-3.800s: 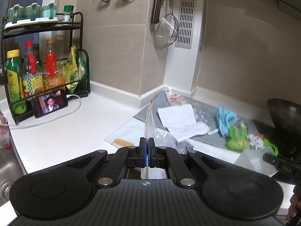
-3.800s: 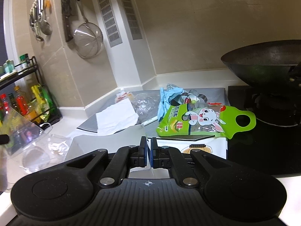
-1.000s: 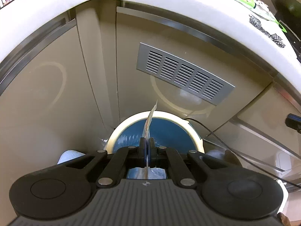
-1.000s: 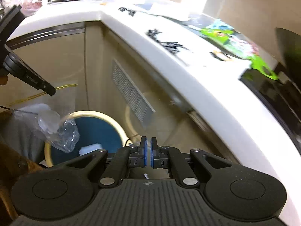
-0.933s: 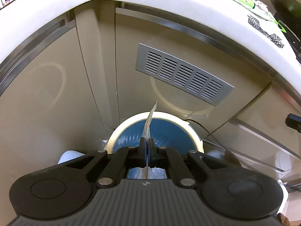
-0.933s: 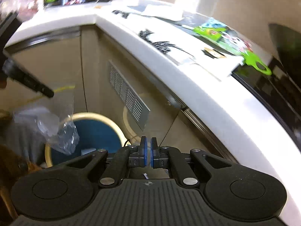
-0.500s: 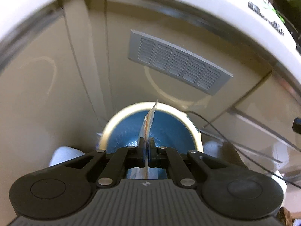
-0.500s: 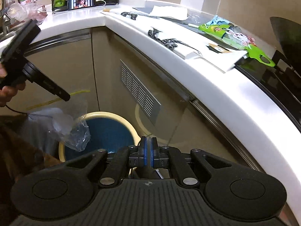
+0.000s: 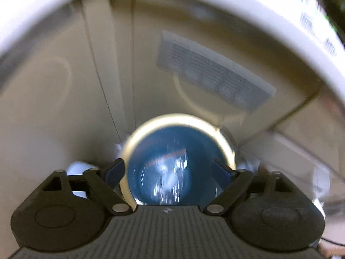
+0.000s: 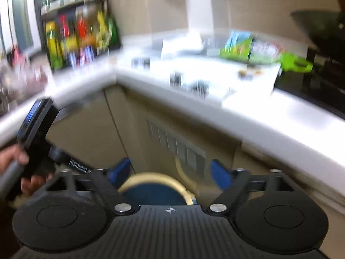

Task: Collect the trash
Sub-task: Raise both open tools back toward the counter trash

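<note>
My left gripper (image 9: 169, 170) hangs over a round bin (image 9: 176, 118) with a cream rim and blue liner. Its jaws are opening and stand wide, with nothing pressed between the pads. A crumpled clear plastic bag (image 9: 170, 177) shows as a blur inside the bin, below the jaws. My right gripper (image 10: 170, 172) is beside it; its jaws are opening too, and nothing is between its blue pads (image 10: 120, 170). The same bin (image 10: 148, 177) sits just below them. A green snack packet (image 10: 258, 51) and white paper (image 10: 183, 43) lie on the counter.
A white countertop (image 10: 280, 112) curves above beige cabinet doors with a grey vent (image 9: 215, 73). A hand (image 10: 13, 157) holds the left tool's black housing (image 10: 36, 129) at the left. A rack of bottles (image 10: 75, 38) and a dark wok (image 10: 319, 21) stand on the counter.
Both grippers went from shut to wide open. The clear plastic left the left jaws and dropped into the bin. The right view swung up toward the counter.
</note>
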